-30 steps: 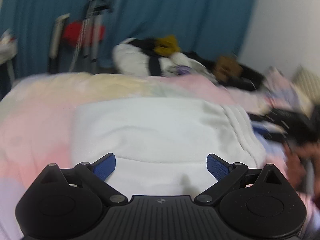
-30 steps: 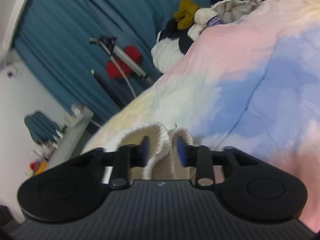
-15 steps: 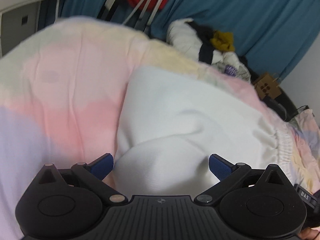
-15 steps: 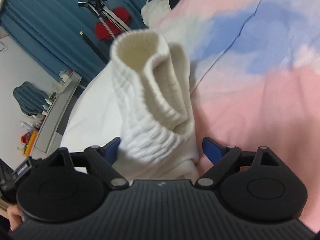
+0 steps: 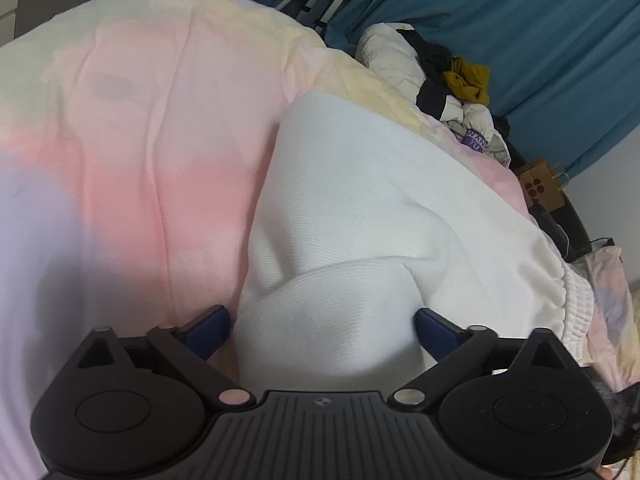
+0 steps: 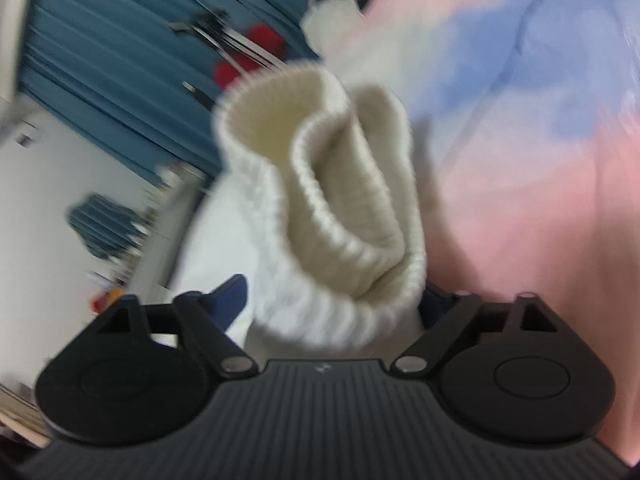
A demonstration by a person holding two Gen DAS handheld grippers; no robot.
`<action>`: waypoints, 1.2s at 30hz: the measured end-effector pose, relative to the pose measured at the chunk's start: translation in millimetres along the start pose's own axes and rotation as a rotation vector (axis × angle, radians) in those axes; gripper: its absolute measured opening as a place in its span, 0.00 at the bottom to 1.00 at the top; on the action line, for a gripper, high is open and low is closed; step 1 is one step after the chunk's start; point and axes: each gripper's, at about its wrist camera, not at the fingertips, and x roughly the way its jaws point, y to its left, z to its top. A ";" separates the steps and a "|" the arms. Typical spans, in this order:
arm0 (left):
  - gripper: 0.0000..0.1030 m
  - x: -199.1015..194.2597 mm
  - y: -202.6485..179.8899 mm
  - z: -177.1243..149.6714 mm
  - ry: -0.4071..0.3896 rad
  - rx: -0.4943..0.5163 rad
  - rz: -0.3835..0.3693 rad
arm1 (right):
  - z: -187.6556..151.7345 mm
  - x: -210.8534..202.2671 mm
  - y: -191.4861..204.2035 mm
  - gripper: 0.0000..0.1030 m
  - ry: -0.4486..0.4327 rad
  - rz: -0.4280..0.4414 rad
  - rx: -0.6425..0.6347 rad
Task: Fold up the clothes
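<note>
In the left wrist view, the pastel duvet [image 5: 132,152] fills the left side, pink in the middle and pale yellow at the far edge. The left gripper [image 5: 322,328] has its jaws spread wide, with a raised hump of the white sweater [image 5: 360,200] lying loose between the blue pads [image 5: 206,330]. The sweater lies spread across the duvet toward the right, where its ribbed hem [image 5: 576,304] shows. Beyond it sits a clothes pile [image 5: 440,68] before the blue curtain [image 5: 540,20].

In the blurred right wrist view, the right gripper [image 6: 332,300] is also released, its jaws wide apart; the sweater's ribbed cuff [image 6: 320,184] stands up, folded double, between them. The duvet [image 6: 540,200] lies to its right
</note>
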 end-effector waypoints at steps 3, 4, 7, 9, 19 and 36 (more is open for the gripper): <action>0.72 -4.2 -12.2 -5.5 -0.018 0.065 0.032 | -2.5 9.2 1.3 0.54 0.025 -0.075 -0.030; 0.68 -4.7 -18.5 -5.8 -0.027 0.083 0.039 | 1.4 3.2 2.3 0.50 0.007 -0.071 -0.031; 0.55 -18.4 -34.0 -9.9 -0.065 0.123 0.050 | 14.7 -18.3 5.4 0.42 -0.055 -0.047 -0.033; 0.48 -30.8 -46.1 -10.7 -0.096 0.148 0.052 | 23.6 -32.6 7.4 0.39 -0.097 -0.031 -0.034; 0.42 -50.2 -185.9 0.8 -0.238 0.267 -0.035 | 68.0 -104.1 17.8 0.37 -0.304 0.050 -0.039; 0.44 201.4 -395.6 3.0 -0.089 0.560 -0.206 | 136.7 -130.5 -169.6 0.37 -0.586 -0.098 0.195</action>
